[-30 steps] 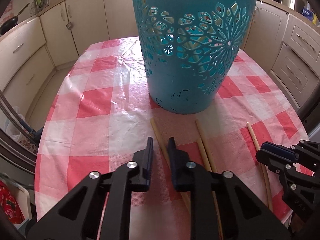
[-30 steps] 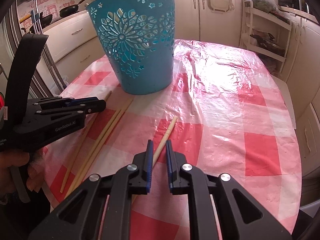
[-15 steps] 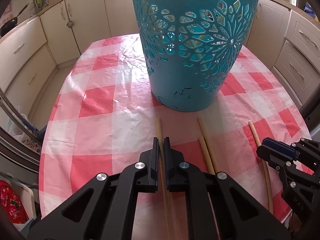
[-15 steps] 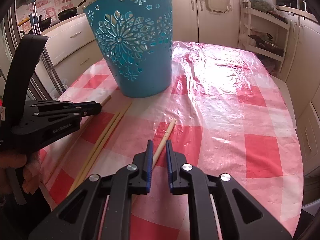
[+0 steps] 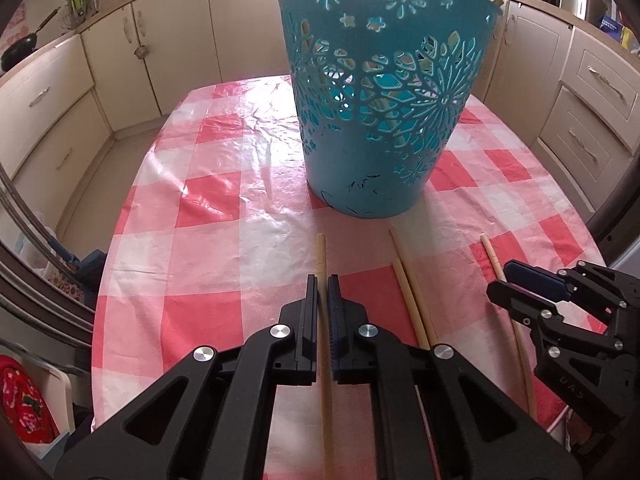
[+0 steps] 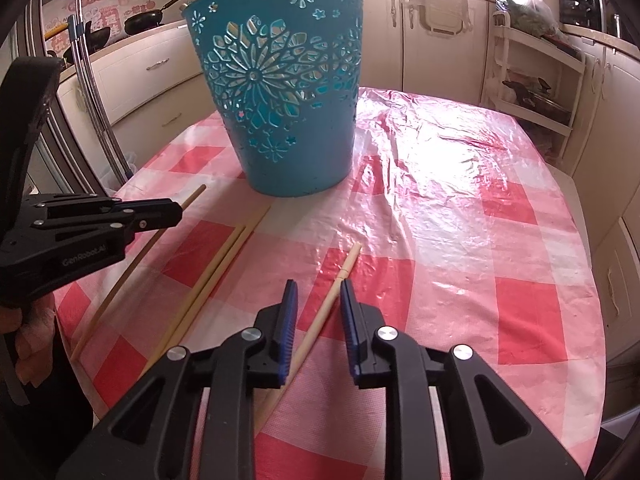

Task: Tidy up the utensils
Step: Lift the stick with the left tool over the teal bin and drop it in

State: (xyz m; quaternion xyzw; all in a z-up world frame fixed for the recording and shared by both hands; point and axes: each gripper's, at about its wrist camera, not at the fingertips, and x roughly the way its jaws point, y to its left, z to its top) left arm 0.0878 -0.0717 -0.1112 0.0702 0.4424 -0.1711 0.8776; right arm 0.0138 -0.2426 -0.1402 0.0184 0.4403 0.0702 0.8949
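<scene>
Now right gripper (image 6: 318, 292) opening around chopstick (image 6: 330, 300).

We hold 2 grippers, both angled steeply downward. Our left gripper (image 5: 322, 284) has its jaws pressed together on a chopstick (image 5: 321, 258), the black fingers (image 5: 311, 300) nearly parallel and the stick running straight back between them. Our right gripper (image 6: 319, 292) is opening, its blue-lined pads (image 6: 289, 312) standing apart from the chopstick (image 6: 328, 304) that lies slantwise between them, untouched on either side. In the right wrist view, part of our left hand (image 6: 28, 328) shows at the frame's edge, wrapped around its gripper's handle.
</scene>
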